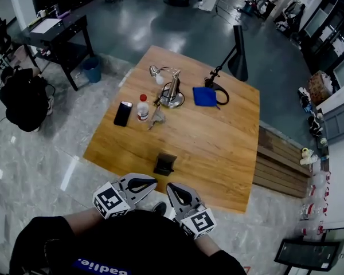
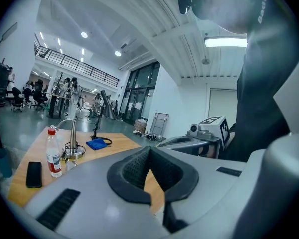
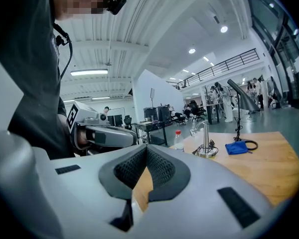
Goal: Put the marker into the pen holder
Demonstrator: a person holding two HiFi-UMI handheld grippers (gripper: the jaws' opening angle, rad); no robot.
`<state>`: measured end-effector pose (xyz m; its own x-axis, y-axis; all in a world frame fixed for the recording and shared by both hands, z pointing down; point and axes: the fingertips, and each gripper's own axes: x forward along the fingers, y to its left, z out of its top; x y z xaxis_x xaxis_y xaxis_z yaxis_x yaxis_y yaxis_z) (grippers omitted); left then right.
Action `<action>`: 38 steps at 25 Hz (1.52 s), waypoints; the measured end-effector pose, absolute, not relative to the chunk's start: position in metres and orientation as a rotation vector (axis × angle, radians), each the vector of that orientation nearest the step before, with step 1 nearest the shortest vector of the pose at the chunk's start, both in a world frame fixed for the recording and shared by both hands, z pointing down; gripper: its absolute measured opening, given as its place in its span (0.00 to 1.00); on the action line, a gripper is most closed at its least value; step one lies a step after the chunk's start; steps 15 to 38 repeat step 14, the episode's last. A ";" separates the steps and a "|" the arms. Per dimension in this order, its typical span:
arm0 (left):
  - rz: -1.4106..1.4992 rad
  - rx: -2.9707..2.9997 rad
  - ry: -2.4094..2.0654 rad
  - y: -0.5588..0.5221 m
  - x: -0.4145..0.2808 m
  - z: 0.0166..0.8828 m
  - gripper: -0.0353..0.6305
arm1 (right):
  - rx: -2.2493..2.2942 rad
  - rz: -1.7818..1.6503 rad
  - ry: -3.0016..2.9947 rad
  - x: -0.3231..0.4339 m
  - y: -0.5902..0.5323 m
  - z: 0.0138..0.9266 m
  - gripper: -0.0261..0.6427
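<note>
- Now, at the left edge of the wooden table (image 1: 218, 148), a black phone (image 1: 123, 113) lies flat, and a clear bottle (image 1: 143, 107) with a red cap stands upright just beside it.
- Right of the bottle lies a small grey thing (image 1: 156, 117), too small to name; whether it is the marker cannot be told.
- Behind that, toward the far edge, a silver desk lamp (image 1: 172, 90) stands on its round base.
- Next along is a blue cloth (image 1: 204, 96), and by it a black lamp (image 1: 238, 53) rises from the far right corner.
- The pen holder (image 1: 165, 164), a dark little box, stands alone close to the near edge, well apart from the rest.
- Down below the near edge, off the table, the person holds both tools close to the body, tips angled toward each other.
- The left gripper (image 1: 153, 182) has its jaws together, dark ribbed pads (image 2: 134, 171) meeting at the tip, nothing between them.
- The right gripper (image 1: 169, 186) is just the same: jaws together, pads (image 3: 162, 171) meeting, nothing held.
- Neither gripper touches the pen holder, which stands just beyond their tips.
</note>
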<state>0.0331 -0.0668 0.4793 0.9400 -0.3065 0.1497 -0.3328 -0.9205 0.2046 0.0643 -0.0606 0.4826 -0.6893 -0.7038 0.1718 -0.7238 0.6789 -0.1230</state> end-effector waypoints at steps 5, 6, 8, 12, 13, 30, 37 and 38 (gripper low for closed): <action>0.167 2.866 -0.496 -0.066 0.029 0.479 0.06 | 1.170 0.279 -2.775 0.061 -0.061 0.483 0.05; 0.166 2.865 -0.499 -0.066 0.029 0.480 0.06 | 1.167 0.279 -2.776 0.061 -0.061 0.483 0.05; 0.164 2.865 -0.505 -0.067 0.027 0.480 0.06 | 1.163 0.280 -2.777 0.060 -0.061 0.484 0.05; 0.162 2.862 -0.519 -0.067 0.024 0.479 0.06 | 1.159 0.282 -2.775 0.059 -0.061 0.485 0.05; 0.161 2.861 -0.523 -0.068 0.023 0.479 0.06 | 1.160 0.284 -2.775 0.059 -0.061 0.485 0.05; 0.160 2.860 -0.526 -0.068 0.023 0.478 0.06 | 1.161 0.286 -2.776 0.059 -0.061 0.484 0.05; 0.160 2.860 -0.526 -0.068 0.023 0.478 0.06 | 1.161 0.286 -2.776 0.059 -0.061 0.484 0.05; 0.160 2.860 -0.526 -0.068 0.023 0.478 0.06 | 1.161 0.286 -2.776 0.059 -0.061 0.484 0.05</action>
